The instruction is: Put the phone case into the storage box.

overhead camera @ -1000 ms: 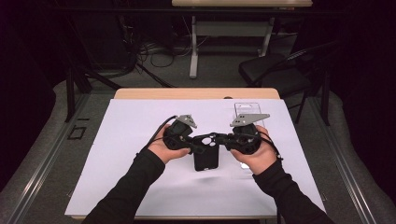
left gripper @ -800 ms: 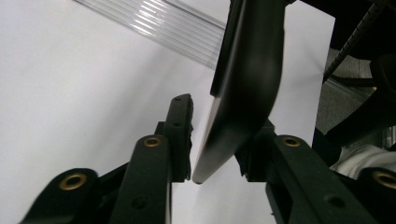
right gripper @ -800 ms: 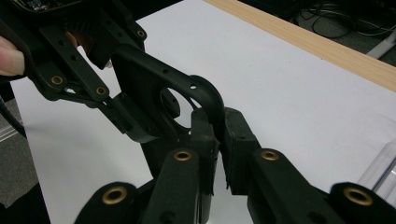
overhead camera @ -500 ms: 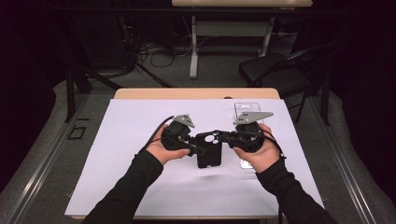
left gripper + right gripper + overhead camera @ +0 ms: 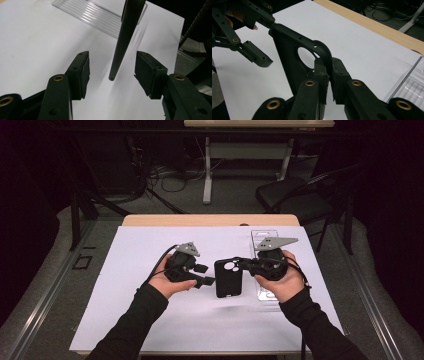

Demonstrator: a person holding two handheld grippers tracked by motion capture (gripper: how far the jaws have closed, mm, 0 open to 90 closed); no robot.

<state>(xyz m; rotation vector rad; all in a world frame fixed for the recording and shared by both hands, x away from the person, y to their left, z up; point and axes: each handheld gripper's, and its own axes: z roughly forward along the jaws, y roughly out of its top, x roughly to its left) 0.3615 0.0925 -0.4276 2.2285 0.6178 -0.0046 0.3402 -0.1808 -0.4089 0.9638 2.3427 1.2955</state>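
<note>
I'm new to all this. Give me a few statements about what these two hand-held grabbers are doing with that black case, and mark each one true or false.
1. The right gripper has its fingers shut on the rim of the black plastic phone case. True.
2. The left gripper is clamped on the case. False: its fingers are spread, with the case's thin edge between them, untouched.
3. The case lies flat on the white paper sheet. False: the left gripper view shows it lifted, edge-on above the sheet.
4. A clear ribbed plastic tray lies on the sheet. True.
5. The case has a round cutout near one corner. True.
</note>
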